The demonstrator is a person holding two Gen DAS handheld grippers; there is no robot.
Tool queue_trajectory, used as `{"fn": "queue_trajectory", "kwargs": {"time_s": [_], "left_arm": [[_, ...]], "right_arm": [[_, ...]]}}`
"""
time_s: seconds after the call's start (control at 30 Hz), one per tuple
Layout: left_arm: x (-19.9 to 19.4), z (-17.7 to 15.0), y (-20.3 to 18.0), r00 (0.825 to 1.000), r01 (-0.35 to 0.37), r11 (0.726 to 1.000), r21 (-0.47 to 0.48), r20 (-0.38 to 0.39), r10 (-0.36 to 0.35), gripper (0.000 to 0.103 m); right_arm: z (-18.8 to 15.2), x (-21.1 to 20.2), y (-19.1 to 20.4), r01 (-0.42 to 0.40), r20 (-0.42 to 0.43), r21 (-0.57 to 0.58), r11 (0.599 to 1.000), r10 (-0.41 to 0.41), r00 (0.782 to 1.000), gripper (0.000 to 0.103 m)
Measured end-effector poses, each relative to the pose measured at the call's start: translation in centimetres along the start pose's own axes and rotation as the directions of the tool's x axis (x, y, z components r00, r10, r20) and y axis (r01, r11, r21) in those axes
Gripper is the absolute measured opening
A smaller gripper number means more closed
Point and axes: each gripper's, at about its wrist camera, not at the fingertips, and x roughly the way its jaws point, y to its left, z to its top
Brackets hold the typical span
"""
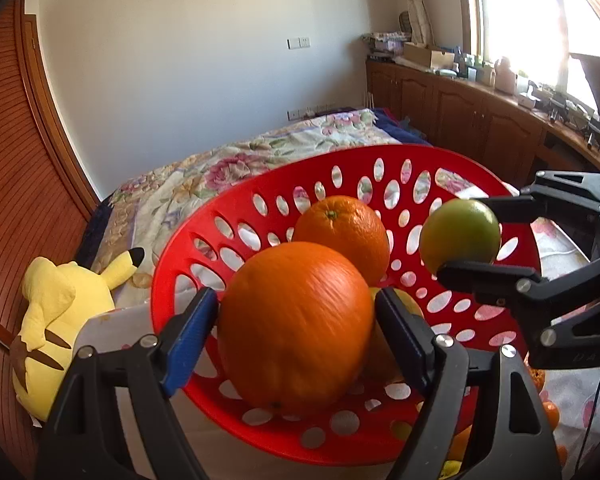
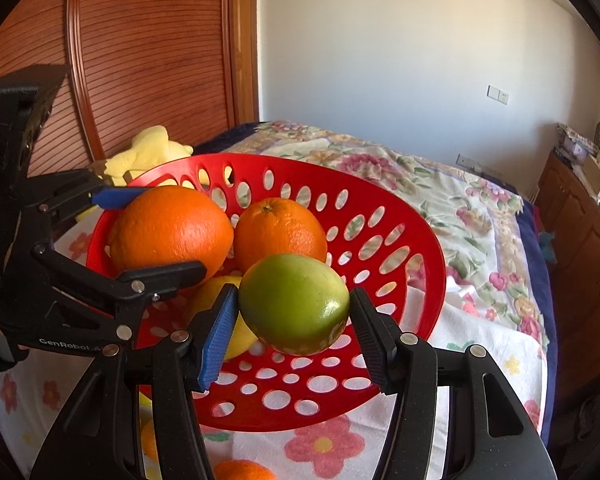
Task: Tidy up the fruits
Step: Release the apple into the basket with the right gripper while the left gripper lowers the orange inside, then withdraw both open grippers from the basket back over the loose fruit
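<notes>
The left gripper (image 1: 296,320) has its jaws wide apart, one on each side of a big orange (image 1: 296,328), and seems to press on it. The right gripper (image 2: 294,320) has its jaws closer together, hugging a green fruit (image 2: 294,304). Both fruits are over the red basket (image 2: 380,200) on the bed (image 2: 440,208). Past the jaws, another orange (image 2: 280,232) sits in the basket, and a yellow fruit (image 2: 224,292) lies below.
</notes>
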Motion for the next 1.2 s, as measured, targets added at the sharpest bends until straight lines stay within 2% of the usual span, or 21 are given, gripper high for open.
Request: {"fn": "queue_trajectory", "kwargs": {"time_s": [0.1, 0.73, 1.0, 1.2], "left_arm": [[-0.2, 0.2, 0.5, 1.0, 0.025, 0.999, -0.029, 0.005, -0.025, 0.081], [-4.0, -1.4, 1.5, 0.996, 0.052, 0.995, -0.091, 0.075, -0.045, 0.082], [-5.7, -2.3, 1.4, 0.995, 0.059, 0.993, -0.098, 0.09, -0.05, 0.082], [-8.0, -3.4, 0.6, 0.993, 0.063, 0.993, -0.097, 0.107, -0.053, 0.082]], "right_arm": [[0.0, 0.2, 0.2, 0.001, -0.004, -0.006, 1.0, -0.001, 1.0, 0.058], [-0.2, 0.7, 1.0, 0.02, -0.012, -0.001, 1.0, -0.02, 1.0, 0.058], [-0.2, -1.1, 1.0, 0.001, 0.026, 0.043, 0.999, -0.002, 1.0, 0.061], [-1.3, -4.2, 2.0, -0.009, 0.06, 0.069, 0.998, 0.005, 0.998, 0.062]]}}
